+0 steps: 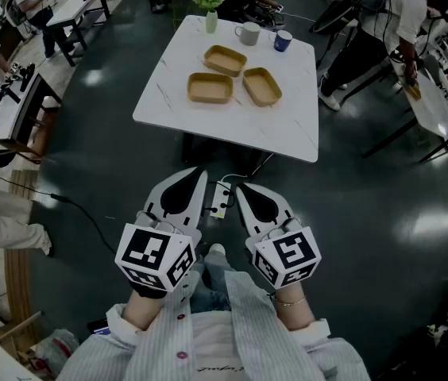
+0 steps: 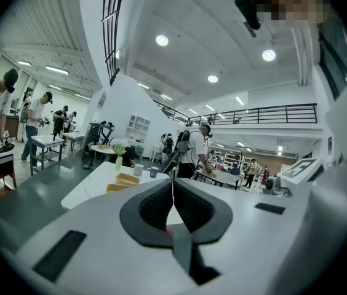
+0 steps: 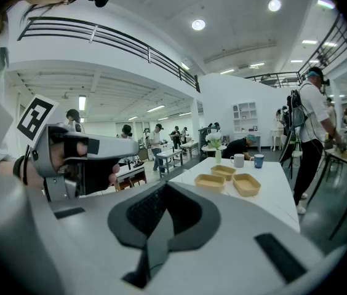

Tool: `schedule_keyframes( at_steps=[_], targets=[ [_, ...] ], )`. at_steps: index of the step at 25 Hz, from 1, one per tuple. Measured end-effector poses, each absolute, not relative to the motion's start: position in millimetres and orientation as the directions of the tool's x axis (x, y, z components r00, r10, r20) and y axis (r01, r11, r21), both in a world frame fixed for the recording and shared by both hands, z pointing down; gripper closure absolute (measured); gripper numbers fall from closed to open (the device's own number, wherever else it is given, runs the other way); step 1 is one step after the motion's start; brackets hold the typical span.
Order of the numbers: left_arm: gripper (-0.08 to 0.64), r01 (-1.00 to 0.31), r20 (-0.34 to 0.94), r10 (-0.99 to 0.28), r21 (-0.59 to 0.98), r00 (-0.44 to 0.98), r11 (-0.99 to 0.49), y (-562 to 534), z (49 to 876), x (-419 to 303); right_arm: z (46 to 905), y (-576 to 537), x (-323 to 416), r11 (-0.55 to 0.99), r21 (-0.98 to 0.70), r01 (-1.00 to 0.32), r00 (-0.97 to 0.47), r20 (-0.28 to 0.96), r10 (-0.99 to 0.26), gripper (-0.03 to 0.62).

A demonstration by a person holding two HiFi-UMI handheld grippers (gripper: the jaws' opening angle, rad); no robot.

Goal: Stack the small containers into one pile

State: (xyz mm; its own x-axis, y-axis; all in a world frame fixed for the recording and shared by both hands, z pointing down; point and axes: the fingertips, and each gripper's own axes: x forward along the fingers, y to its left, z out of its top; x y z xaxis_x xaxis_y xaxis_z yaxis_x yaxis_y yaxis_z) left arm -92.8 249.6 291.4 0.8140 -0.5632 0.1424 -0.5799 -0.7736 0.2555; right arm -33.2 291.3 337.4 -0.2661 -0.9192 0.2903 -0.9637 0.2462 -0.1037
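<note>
Small containers (image 1: 210, 88), three shallow tan ones, lie side by side and unstacked on the white table (image 1: 280, 129), well apart from both grippers. Only the head view shows the whole layout from above: one container is farther back, two are nearer, and behind them stand a white mug (image 1: 248, 32), a blue cup (image 1: 283, 40) and a vase (image 1: 210, 18) of white flowers. That view also shows the left gripper (image 1: 198, 173) and right gripper (image 1: 239, 188) held close to the person's body above the dark floor (image 1: 367, 213), tips pointing toward the table, with a power strip (image 1: 222, 199) on the floor between them. The left gripper view shows its jaws pressed together with nothing between them, and only two containers peek out beside the jaw housing. The right gripper view shows its jaws likewise closed and empty, all three containers in plain sight on the table beyond, and the other gripper with the hand around its grip at the picture's left.
</note>
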Motion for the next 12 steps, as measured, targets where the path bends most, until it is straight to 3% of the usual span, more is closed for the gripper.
schedule_keyframes(
  at_steps=[12],
  targets=[
    [0.541,-0.629,0.114,-0.622,0.238,0.775,-0.74,265.8,283.2,-76.6,332.5,309.6,-8.5,0.293,-0.1,-0.951,-0.31,0.264,-0.914,0.581]
  ],
)
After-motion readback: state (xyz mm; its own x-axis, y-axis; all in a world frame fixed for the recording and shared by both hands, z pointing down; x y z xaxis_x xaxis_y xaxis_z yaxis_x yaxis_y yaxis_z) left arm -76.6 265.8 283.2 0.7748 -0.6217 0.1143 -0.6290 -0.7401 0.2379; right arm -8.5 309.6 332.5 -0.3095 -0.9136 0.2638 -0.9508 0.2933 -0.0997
